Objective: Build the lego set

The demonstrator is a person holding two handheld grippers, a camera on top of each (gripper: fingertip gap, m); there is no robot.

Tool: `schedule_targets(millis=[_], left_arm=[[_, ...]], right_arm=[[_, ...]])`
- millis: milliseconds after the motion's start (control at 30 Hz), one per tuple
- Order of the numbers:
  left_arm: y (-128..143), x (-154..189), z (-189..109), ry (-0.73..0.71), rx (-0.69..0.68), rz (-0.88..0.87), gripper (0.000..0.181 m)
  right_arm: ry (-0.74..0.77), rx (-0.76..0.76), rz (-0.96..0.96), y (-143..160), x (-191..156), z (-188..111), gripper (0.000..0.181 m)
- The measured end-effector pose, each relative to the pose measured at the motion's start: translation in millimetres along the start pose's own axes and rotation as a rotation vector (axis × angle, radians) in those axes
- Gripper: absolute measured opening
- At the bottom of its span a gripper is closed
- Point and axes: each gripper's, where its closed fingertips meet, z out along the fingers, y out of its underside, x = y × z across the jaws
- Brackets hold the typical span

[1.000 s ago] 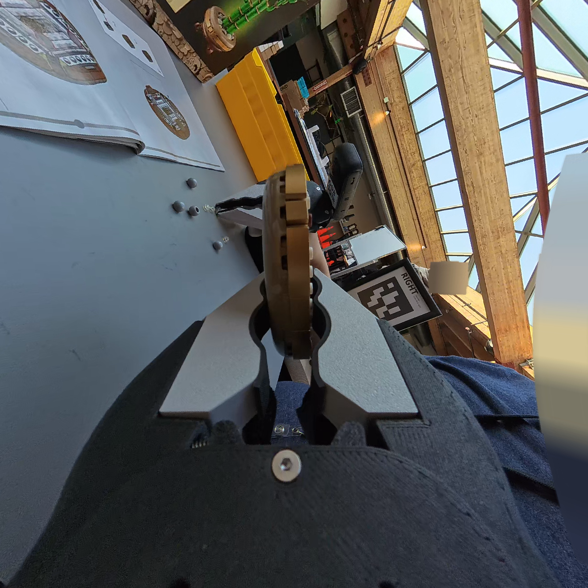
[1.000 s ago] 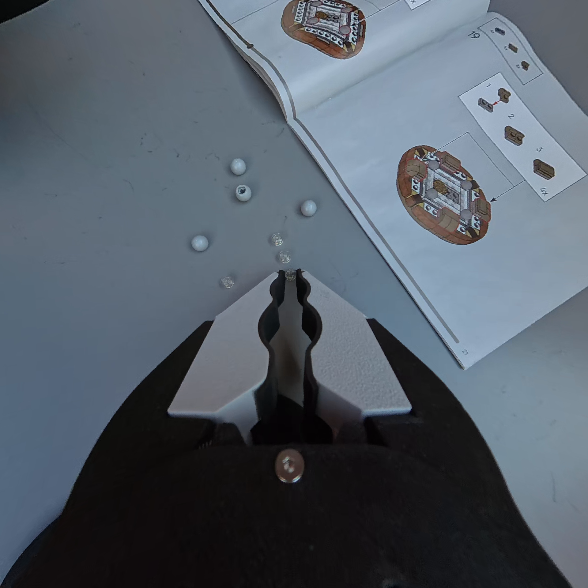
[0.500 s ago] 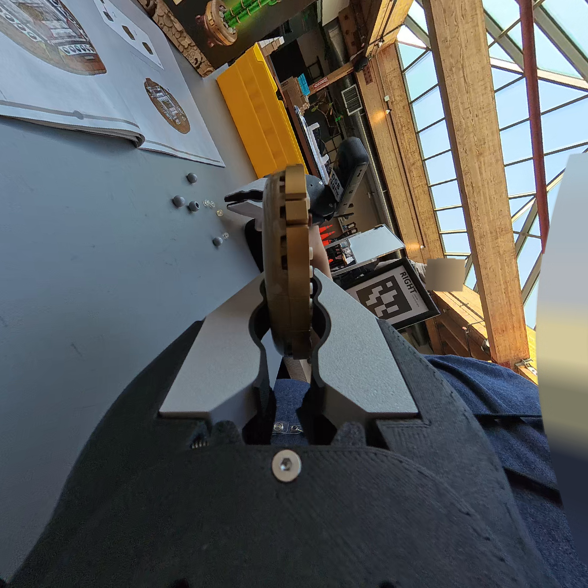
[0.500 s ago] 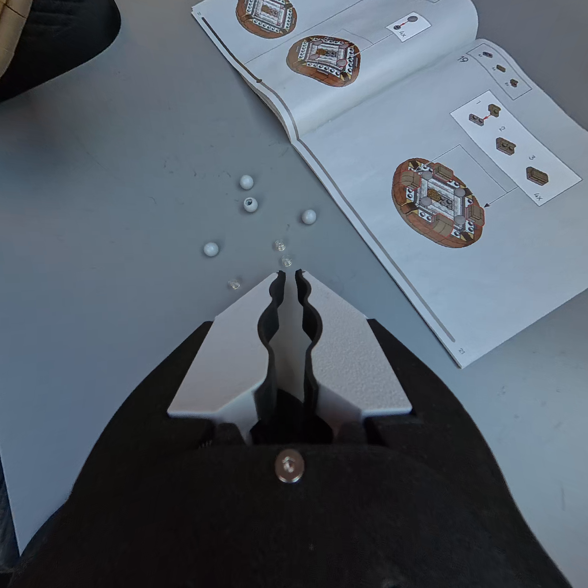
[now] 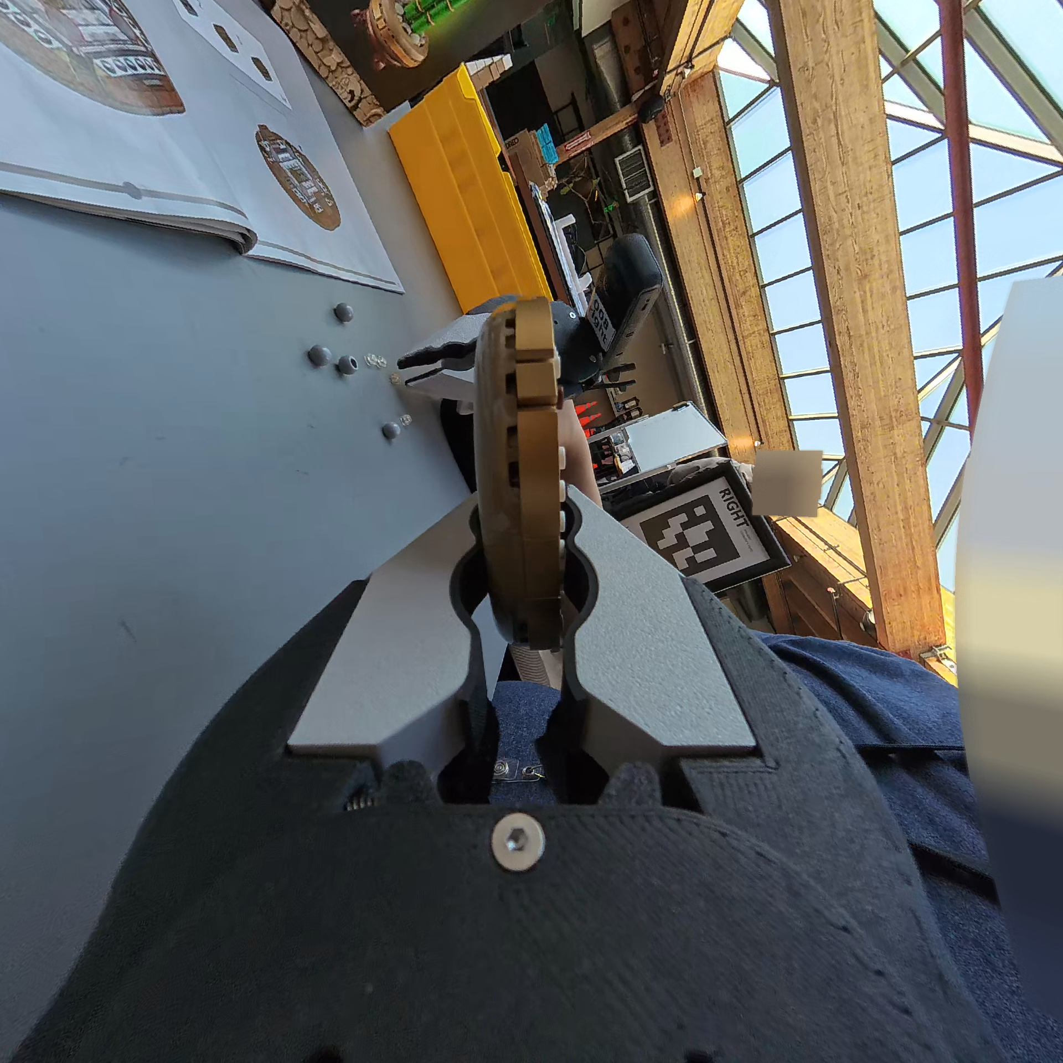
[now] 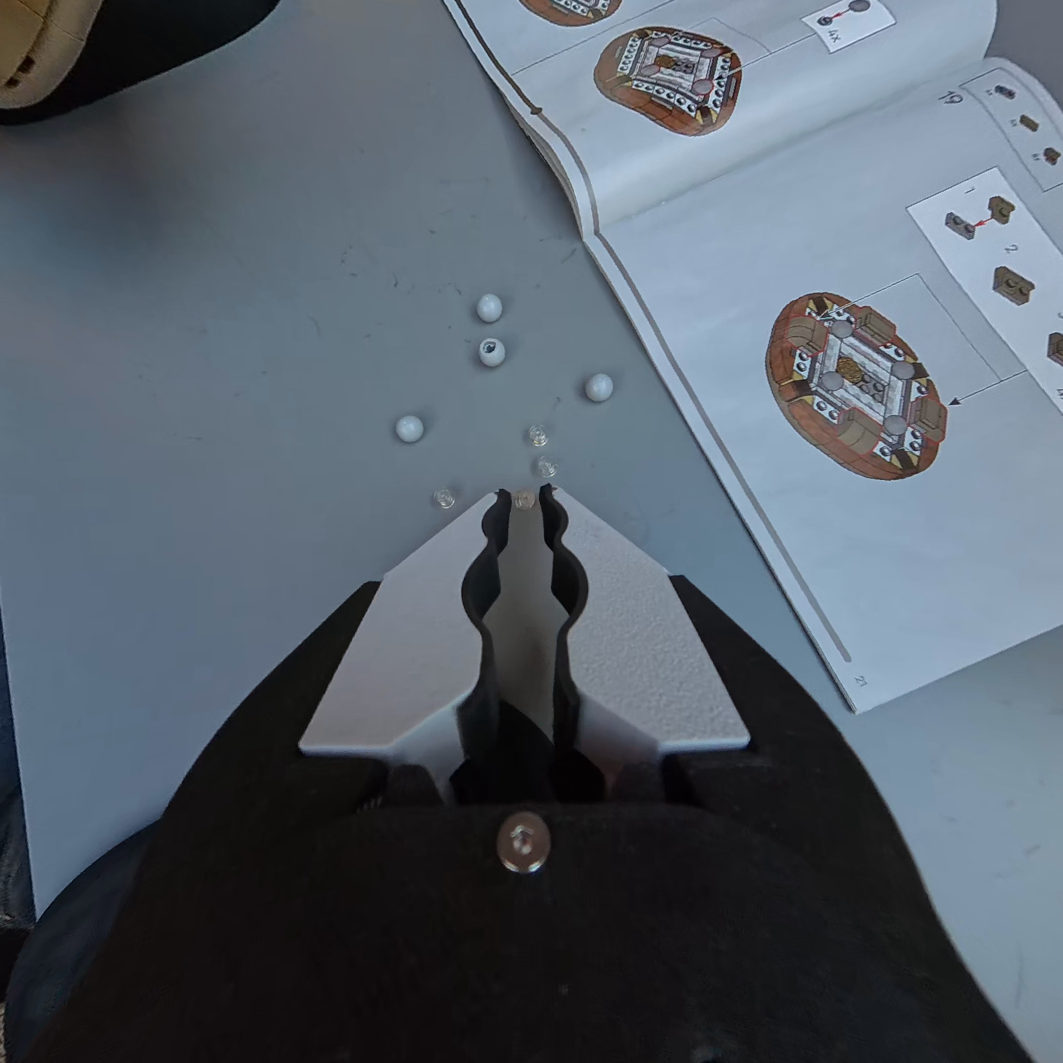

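Grey tabletop fills the left of the left wrist view, rolled on its side against timber beams and skylights. Left gripper is clamped on the round tan lego assembly, held edge-on and clear of the table. An open instruction booklet lies at the far end beside a yellow bin. Beyond the assembly the right gripper reaches low towards the loose pieces, its tips at the table.

Right wrist view looks steeply down on the same grey surface. Right gripper stands slightly open, and one clear round stud sits between the tips; the jaws do not appear to press it yet, so nothing is held. Three more clear studs lie just beside, and four white balls a little farther off. Booklet pages lie to the right.

Judgement: the step in hand is picking up the stud. It is tiny and smooth and likely to squirt out under an uneven pinch. Keep the tips level on the table, centre the stud, close slowly, and lift straight up without brushing its neighbours. The left gripper should keep the assembly steady to receive the piece.
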Motion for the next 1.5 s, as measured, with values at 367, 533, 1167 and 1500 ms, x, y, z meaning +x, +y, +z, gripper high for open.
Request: schedule_targets(millis=[367,533,1167,1500], left_arm=[[1.3,-1.2,-1.0,-0.002,-0.001,-0.005,0.019],[0.6,-1.7,-3.6,-0.008,0.002,-0.003,0.019],[0.9,2.6,-6.0,-0.006,0.011,0.007,0.019],[1.2,3.5,-6.7,0.001,0.013,0.004,0.019]], right_arm=[[0.082,-0.034,-0.120,-1.1,-0.1,3.2,0.004],[0.343,-0.143,-0.574,0.4,-5.2,-2.1,0.005],[0.434,-0.282,-0.813,14.3,-11.1,-8.4,0.010],[0.177,-0.118,-0.340,3.4,-15.1,-16.5,0.010]])
